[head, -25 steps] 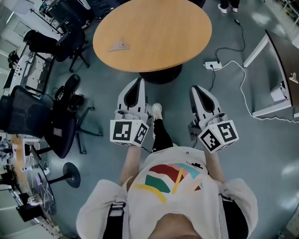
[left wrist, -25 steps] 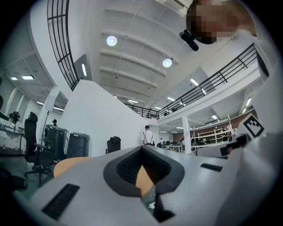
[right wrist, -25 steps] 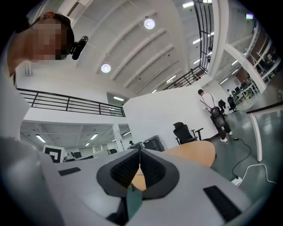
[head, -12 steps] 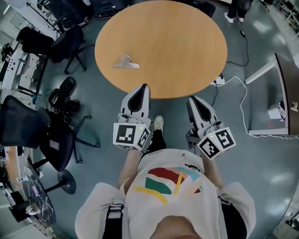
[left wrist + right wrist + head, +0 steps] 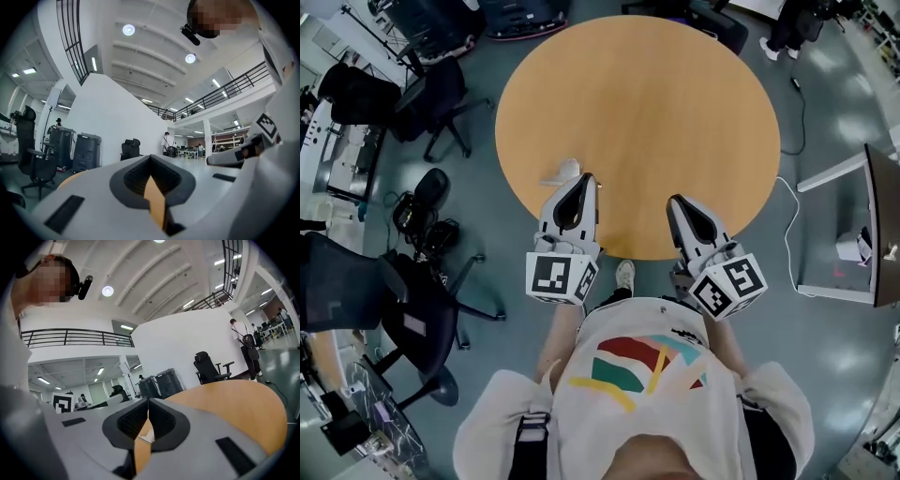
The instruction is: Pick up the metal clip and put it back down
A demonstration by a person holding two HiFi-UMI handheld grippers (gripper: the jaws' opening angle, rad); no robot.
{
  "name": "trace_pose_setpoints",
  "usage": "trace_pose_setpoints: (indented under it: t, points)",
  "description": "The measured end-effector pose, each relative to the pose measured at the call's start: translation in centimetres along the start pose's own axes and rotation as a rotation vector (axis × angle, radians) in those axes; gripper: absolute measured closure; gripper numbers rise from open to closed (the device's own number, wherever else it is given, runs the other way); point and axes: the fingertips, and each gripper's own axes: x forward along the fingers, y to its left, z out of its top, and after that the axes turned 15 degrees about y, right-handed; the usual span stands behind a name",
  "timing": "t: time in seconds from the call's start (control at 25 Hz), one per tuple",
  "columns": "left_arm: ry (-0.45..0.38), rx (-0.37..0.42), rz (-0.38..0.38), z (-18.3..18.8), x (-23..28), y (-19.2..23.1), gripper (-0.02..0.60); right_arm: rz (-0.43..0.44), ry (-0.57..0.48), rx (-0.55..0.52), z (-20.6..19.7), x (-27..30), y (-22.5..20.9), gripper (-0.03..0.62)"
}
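Observation:
The metal clip (image 5: 562, 174) is a small pale silver piece lying on the round wooden table (image 5: 656, 103), near its front left edge. My left gripper (image 5: 580, 180) reaches level over the table's rim, and its tip is just right of the clip without touching it. Its jaws are shut and hold nothing. My right gripper (image 5: 677, 201) is over the near rim further right, also shut and empty. In the left gripper view the left gripper (image 5: 151, 161) shows its jaws meeting. In the right gripper view the right gripper (image 5: 148, 404) shows the same, with the tabletop (image 5: 234, 408) stretching ahead.
Black office chairs (image 5: 431, 89) (image 5: 356, 272) stand on the grey floor left of the table. A white cable (image 5: 789, 202) and a white desk frame (image 5: 848, 234) lie to the right. My shoe (image 5: 625, 275) is under the table's near edge. A person (image 5: 243, 341) stands far off.
Both grippers moved forward together toward the table. Their tips were over the floor short of the table and now reach over its near rim. The clip now lies beside the left tip.

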Motion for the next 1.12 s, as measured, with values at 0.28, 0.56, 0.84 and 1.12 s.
trace_pose_setpoints:
  t: [0.28,0.56,0.84,1.12]
  points:
    - [0.040,-0.033,-0.018,-1.4,4.5,1.5,0.538,-0.025,0.067,0.002,-0.4,3.4,-3.3,0.579]
    - [0.049,-0.024,0.024,-0.1,6.9,1.5,0.537,0.102,0.120,0.070,0.9,5.7,-4.9,0.578]
    - [0.033,-0.041,0.127,0.8,7.4,3.3,0.538,0.186,0.116,0.001,2.8,7.1,-6.2,0.577]
    - [0.031,-0.073,0.279,0.0,5.5,6.4,0.538,0.341,0.130,-0.168,4.4,12.4,-4.3,0.298]
